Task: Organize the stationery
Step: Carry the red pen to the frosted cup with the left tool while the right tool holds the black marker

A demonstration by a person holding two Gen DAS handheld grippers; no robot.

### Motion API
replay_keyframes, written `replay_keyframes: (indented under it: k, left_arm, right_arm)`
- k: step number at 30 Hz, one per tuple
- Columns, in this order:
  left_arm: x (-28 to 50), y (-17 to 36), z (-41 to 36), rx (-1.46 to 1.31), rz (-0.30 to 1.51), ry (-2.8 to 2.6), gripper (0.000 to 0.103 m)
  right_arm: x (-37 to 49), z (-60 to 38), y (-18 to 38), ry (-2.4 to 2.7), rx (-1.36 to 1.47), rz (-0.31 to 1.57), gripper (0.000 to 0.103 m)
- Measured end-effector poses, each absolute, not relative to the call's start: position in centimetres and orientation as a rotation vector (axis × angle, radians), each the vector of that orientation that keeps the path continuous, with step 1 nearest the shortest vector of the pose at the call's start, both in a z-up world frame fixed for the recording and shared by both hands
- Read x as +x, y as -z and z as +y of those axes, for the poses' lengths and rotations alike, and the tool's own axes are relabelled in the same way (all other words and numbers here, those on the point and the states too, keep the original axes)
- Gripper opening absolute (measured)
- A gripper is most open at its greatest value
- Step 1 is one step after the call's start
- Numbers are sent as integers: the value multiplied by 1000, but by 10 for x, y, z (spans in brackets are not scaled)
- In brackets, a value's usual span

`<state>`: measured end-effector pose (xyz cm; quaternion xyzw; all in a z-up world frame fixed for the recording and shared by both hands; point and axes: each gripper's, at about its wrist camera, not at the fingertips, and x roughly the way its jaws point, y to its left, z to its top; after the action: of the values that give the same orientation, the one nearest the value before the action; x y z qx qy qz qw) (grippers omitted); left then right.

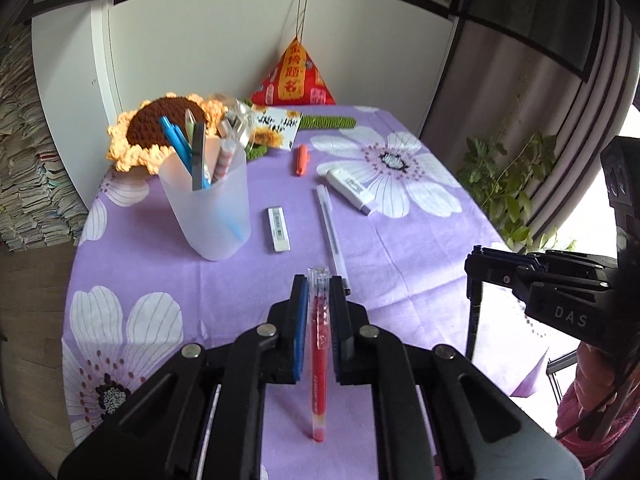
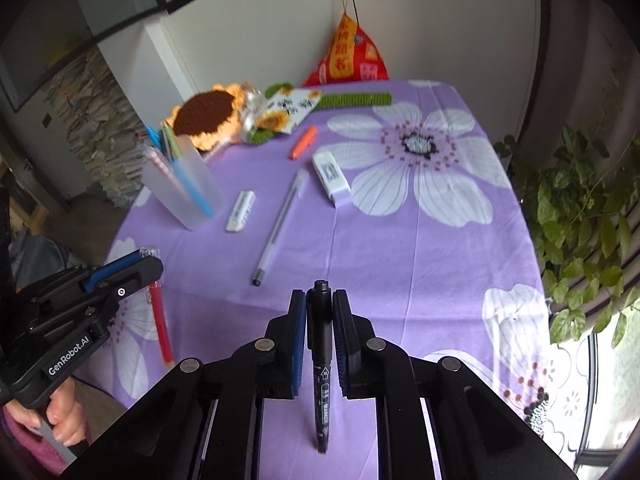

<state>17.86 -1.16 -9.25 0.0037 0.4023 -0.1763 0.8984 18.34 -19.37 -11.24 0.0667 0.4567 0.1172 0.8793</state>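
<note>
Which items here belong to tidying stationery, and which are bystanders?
Job: red gel pen in left tool; black marker in right tool; frosted plastic pen cup; clear pen; white eraser.
Bystanders: crocheted sunflower; red pyramid cushion.

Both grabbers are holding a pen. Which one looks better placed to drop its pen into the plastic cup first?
Left, probably. The left gripper holds the red pen with the frosted cup just ahead on its own side. The right gripper, holding the black marker, sits farther across the table.
</note>
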Motion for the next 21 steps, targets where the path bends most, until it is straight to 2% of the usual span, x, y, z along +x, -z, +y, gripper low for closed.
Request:
replay_keyframes:
  k: [9,21]
  left_arm:
    - [165,52,9,-12,735,319,8]
    - [197,-21,39,-14,579,207,8]
  right_arm:
    - [163,-188,84,-243,139,872,12]
    - [160,-185,82,-235,145,867,11]
